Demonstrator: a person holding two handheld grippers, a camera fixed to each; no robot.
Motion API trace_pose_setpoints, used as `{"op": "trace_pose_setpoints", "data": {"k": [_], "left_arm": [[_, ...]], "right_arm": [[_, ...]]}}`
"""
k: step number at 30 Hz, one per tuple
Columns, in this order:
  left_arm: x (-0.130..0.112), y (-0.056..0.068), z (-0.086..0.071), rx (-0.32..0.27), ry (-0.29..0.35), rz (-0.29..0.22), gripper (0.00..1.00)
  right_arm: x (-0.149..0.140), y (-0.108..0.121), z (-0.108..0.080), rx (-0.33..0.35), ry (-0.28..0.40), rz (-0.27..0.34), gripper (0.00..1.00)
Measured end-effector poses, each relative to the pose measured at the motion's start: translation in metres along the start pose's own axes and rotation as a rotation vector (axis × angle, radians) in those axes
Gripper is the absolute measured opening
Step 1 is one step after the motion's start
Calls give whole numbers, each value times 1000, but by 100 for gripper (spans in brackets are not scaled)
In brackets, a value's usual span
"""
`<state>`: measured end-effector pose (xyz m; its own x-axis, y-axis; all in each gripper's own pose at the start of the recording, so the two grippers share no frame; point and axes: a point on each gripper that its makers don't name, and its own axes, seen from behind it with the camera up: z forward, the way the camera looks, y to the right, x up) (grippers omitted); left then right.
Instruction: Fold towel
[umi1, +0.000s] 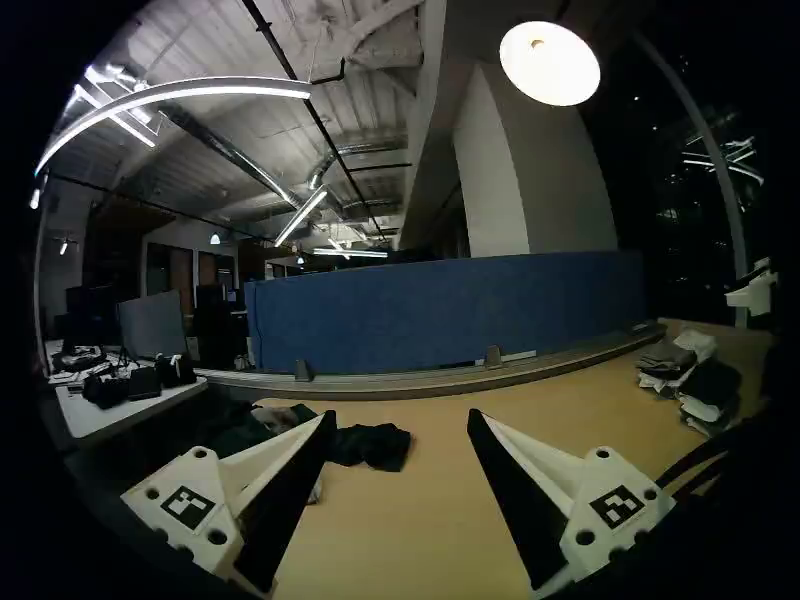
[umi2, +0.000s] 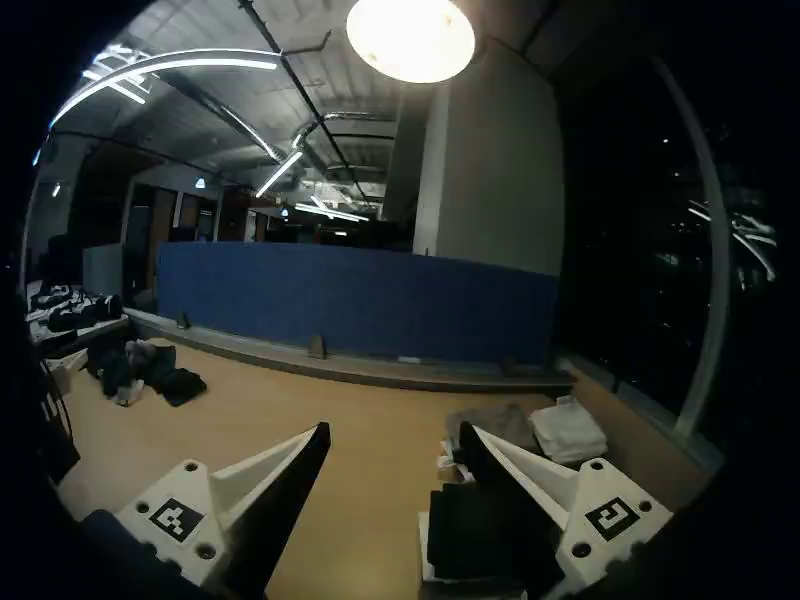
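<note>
Left hand-held gripper (umi1: 400, 415): fingers apart, nothing btwn, over the bench (umi1: 450, 500). Crumpled dark towels (umi1: 375, 445) at 7 o'clock, partly hidden behind one finger. Right hand-held gripper (umi2: 395, 427) also apart. Folded towel stack (umi2: 565, 430) at 4 o'clock, near side hidden behind a finger, dark pieces hard to make out.

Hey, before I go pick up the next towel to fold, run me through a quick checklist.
1. Left claw open, empty: ok.
2. Right claw open, empty: ok.
3. Crumpled dark towel heap lying ahead of the left claw: ok.
4. Bare patch of light wooden tabletop for folding: ok.
5. One towel's edge separable in that heap: cannot tell, too dark.
6. Stack of folded dark and white towels clear of the right claw: cannot tell, it looks close behind one finger.
</note>
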<state>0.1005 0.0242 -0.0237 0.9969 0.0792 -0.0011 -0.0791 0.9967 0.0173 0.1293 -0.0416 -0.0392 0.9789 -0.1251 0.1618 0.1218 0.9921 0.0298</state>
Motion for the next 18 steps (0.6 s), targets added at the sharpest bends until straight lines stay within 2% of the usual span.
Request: {"op": "trace_pose_setpoints", "data": {"k": [9,18], "left_arm": [[-29,-4,6,-8,27,-6,97],[-67,-10,16,-9,35,-34,97]], "right_arm": [[5,2,10,-27,-7,-16,100],[-4,-12,23,-27,3,-67,100]]}}
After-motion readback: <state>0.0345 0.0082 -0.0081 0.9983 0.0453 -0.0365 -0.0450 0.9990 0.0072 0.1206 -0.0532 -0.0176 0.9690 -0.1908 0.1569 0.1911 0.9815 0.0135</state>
